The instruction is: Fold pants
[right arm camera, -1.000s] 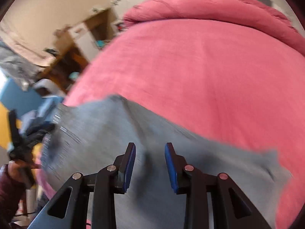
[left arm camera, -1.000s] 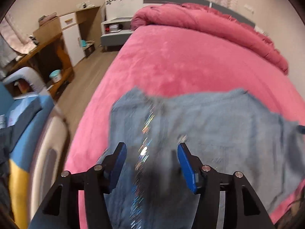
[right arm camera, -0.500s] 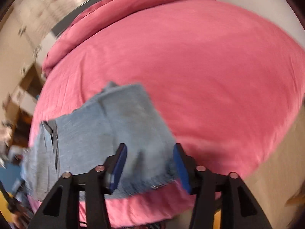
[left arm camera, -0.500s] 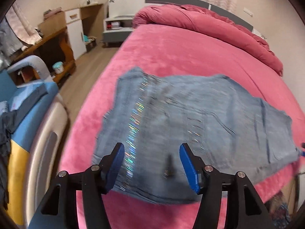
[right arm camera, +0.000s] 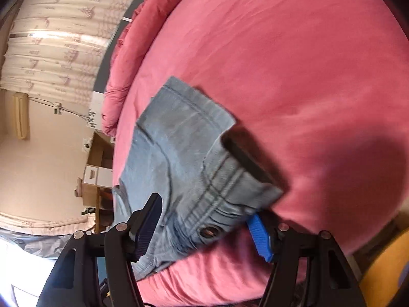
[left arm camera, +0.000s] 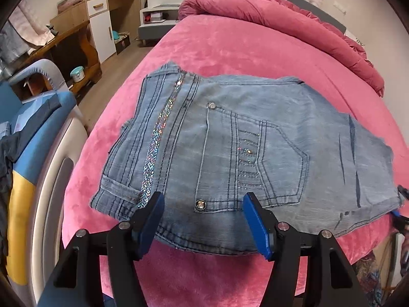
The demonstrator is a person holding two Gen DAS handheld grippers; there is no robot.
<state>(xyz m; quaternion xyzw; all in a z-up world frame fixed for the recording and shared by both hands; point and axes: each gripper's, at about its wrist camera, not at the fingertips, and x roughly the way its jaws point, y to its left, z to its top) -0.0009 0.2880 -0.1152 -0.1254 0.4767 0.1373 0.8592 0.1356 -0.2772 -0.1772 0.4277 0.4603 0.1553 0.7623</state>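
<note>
Pants (left arm camera: pixel 245 153) of light blue denim lie spread and folded on the pink bed cover (left arm camera: pixel 230 58), near the edge of the bed closest to the cameras, with a strip of shiny sequins (left arm camera: pixel 156 140) running down the side seam, a stitched back pocket (left arm camera: pixel 271 158) facing up and two metal rivets showing. The left gripper (left arm camera: pixel 204 220) hangs just over the near hem of the denim; its jaws have just been opening, they stand well apart, and the blue pads (left arm camera: pixel 255 225) press on nothing, though cloth lies below the gap. In the right wrist view the picture is rolled on its side and somewhat blurred: the right gripper (right arm camera: pixel 207 220) sits at a raised corner of the pants (right arm camera: pixel 184 158), and its jaws have just been opening too, so the denim lies loose between them with one pad above the cloth and the other peeking out beneath it; I see no squeeze on the fabric. That lifted flap throws a dark shadow on the cover beside it. Farther off, a bunched pink quilt (left arm camera: pixel 281 15) lies along the head of the bed. Left of the bed are a wooden floor, a wooden desk (left arm camera: pixel 69 41), a white cabinet (left arm camera: pixel 102 28), and a blue and yellow padded seat (left arm camera: pixel 28 153) close to the mattress edge. Pale patterned curtains (right arm camera: pixel 56 35) hang behind.
</note>
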